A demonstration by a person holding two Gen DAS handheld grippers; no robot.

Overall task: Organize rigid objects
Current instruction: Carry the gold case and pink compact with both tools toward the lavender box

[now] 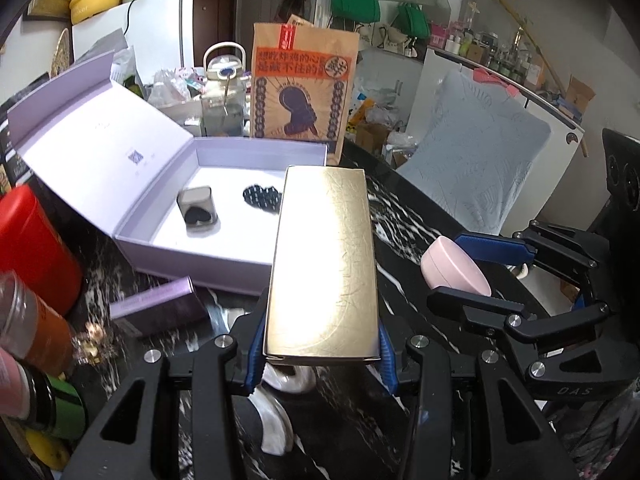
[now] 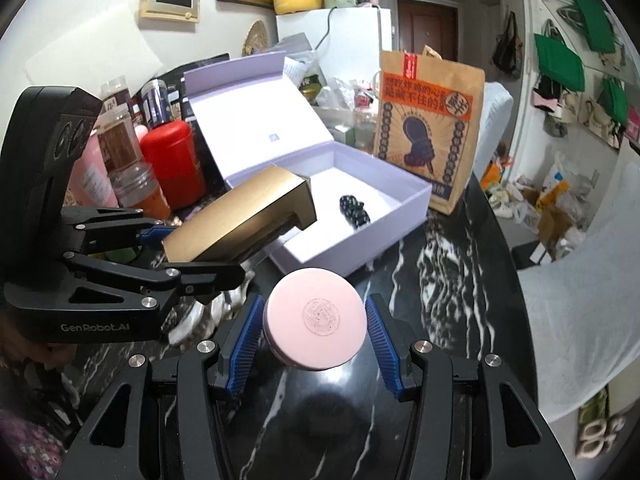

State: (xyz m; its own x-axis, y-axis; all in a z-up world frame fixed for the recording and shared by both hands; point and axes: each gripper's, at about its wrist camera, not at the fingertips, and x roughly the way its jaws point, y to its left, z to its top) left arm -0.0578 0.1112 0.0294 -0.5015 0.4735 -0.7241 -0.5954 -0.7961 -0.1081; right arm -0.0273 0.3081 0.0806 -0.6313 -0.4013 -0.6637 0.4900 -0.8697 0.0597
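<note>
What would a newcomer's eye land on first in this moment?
The shiny gold rectangular box, clamped in the left gripper above the black marble table. Beside it, the right gripper holds a round pink jar. Behind both lies an open lilac gift box, a dark beaded item inside.

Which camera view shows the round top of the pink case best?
The right wrist view: the pink case faces the camera between the right claw's pads, its embossed lid fully visible. The left wrist view shows only its side, partly hidden.
</note>
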